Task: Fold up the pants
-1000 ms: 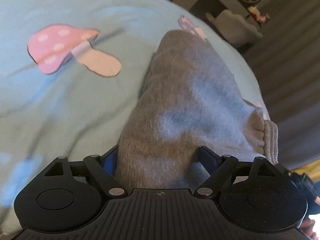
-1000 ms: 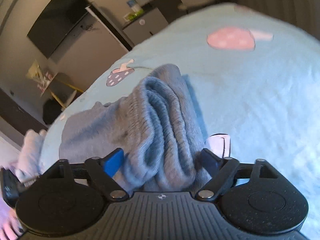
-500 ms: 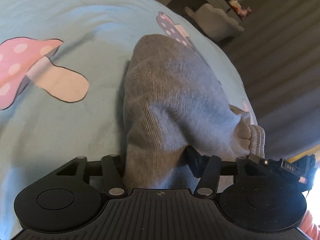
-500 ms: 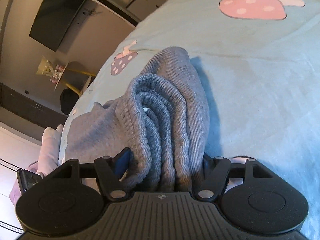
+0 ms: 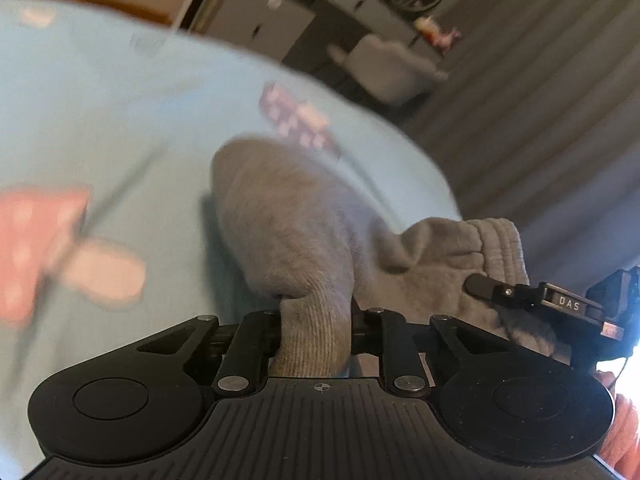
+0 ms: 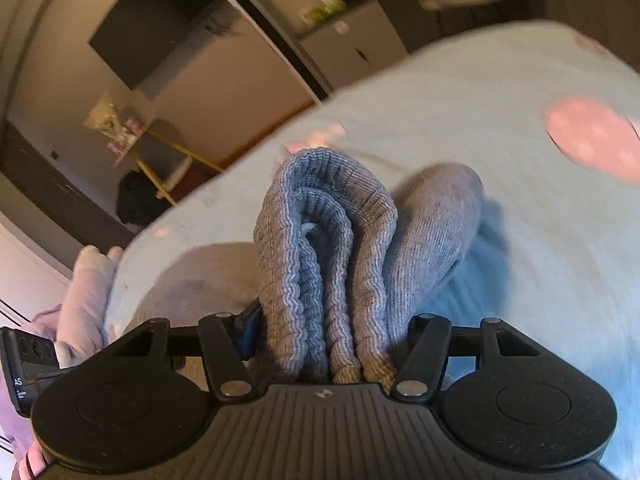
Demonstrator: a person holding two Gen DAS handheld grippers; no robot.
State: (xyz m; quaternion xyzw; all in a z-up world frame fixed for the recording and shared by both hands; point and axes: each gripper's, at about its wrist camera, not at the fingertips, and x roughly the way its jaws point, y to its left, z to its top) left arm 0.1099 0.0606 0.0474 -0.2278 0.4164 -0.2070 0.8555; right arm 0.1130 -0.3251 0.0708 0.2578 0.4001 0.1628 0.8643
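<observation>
Claws (image 5: 316,332) (image 6: 326,344) closing, pinching pants (image 5: 288,232) edges.

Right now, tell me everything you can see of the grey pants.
The pants are soft grey knit, sweatpants by their look, with a ribbed, gathered waistband. They lie bunched on a light blue bedsheet printed with mushrooms. The left gripper has just been closing and now pinches a narrow fold of plain fabric. The right gripper, also closing, squeezes several stacked layers of the waistband. Both held parts rise off the sheet; the rest trails down onto it. No label or pocket shows.
</observation>
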